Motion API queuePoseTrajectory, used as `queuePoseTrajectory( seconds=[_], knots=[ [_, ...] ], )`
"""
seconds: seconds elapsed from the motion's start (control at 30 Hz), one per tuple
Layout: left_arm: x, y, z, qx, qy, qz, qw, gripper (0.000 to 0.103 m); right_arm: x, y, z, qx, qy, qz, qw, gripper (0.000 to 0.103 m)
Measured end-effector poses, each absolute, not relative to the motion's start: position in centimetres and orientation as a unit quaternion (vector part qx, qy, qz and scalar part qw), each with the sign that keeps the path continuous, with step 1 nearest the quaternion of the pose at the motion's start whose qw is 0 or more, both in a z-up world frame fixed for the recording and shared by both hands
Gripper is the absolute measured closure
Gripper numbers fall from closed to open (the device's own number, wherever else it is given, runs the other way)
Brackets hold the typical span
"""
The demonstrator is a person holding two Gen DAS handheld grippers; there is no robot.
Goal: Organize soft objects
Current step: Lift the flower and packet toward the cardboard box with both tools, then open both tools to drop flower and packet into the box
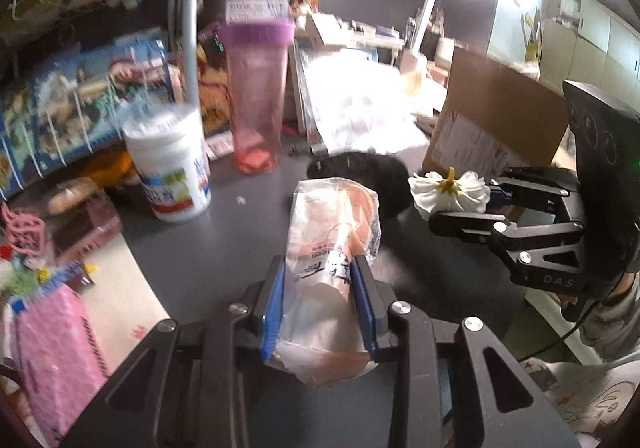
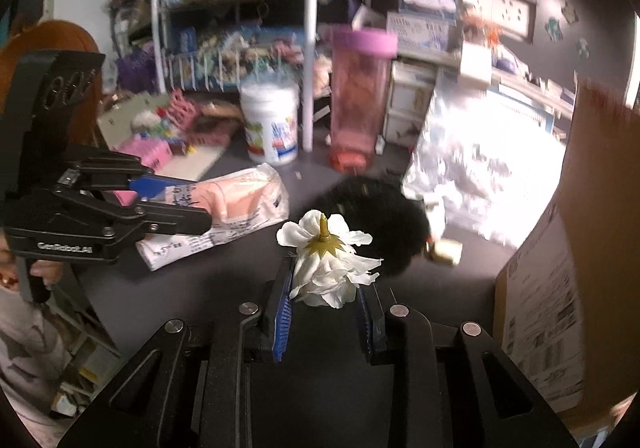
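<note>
My left gripper (image 1: 320, 268) is shut on a soft plastic packet (image 1: 332, 232) with pink and white print, held above the dark table (image 1: 208, 248). The packet also shows in the right wrist view (image 2: 236, 211), in the left gripper (image 2: 200, 203). My right gripper (image 2: 324, 280) is shut on a white fabric flower (image 2: 328, 260) with a green stem stub. The flower also shows in the left wrist view (image 1: 450, 193), held by the right gripper (image 1: 460, 203). A black fluffy object (image 2: 372, 215) lies on the table just beyond both grippers, also in the left wrist view (image 1: 372, 171).
A pink tumbler (image 1: 256, 95) with a purple lid and a white tub (image 1: 168, 167) stand at the back of the table. A cardboard box (image 2: 560, 248) stands at the right. A crumpled clear plastic bag (image 2: 472, 159) lies behind the black object. Cluttered shelves stand behind.
</note>
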State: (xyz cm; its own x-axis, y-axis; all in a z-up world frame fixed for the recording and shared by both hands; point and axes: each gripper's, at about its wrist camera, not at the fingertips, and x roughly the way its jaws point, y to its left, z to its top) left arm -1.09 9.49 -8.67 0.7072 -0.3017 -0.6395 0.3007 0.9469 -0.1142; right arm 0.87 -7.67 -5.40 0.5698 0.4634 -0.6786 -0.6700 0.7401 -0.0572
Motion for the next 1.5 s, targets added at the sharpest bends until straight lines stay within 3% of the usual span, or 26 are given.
queuePoseTrajectory(
  seconds=[0.37, 0.67, 0.9, 1.23, 1.37, 1.5],
  knots=[
    [-2.0, 8.9, -0.1, 0.020, 0.258, -0.168, 0.951, 0.074, -0.9, -7.9, 3.2, -0.156, 0.250, 0.342, 0.892, 0.080],
    [-0.2, 2.3, 6.0, 0.056, 0.208, -0.232, 0.949, 0.074, -0.9, -13.7, 8.7, -0.138, 0.198, 0.298, 0.924, 0.080],
    [2.7, -5.1, 8.0, 0.079, 0.206, -0.291, 0.931, 0.074, 0.0, -20.5, 8.8, -0.120, 0.213, 0.237, 0.940, 0.080],
    [7.3, -13.5, 6.2, 0.112, 0.267, -0.324, 0.901, 0.074, 2.6, -26.5, 4.6, -0.113, 0.278, 0.205, 0.932, 0.080],
    [8.6, -15.0, 5.0, 0.127, 0.292, -0.315, 0.894, 0.073, 3.1, -27.1, 3.6, -0.123, 0.283, 0.203, 0.929, 0.062],
    [9.4, -15.7, 4.3, 0.136, 0.306, -0.311, 0.890, 0.073, 3.3, -27.4, 3.2, -0.123, 0.287, 0.213, 0.926, 0.056]
  ],
)
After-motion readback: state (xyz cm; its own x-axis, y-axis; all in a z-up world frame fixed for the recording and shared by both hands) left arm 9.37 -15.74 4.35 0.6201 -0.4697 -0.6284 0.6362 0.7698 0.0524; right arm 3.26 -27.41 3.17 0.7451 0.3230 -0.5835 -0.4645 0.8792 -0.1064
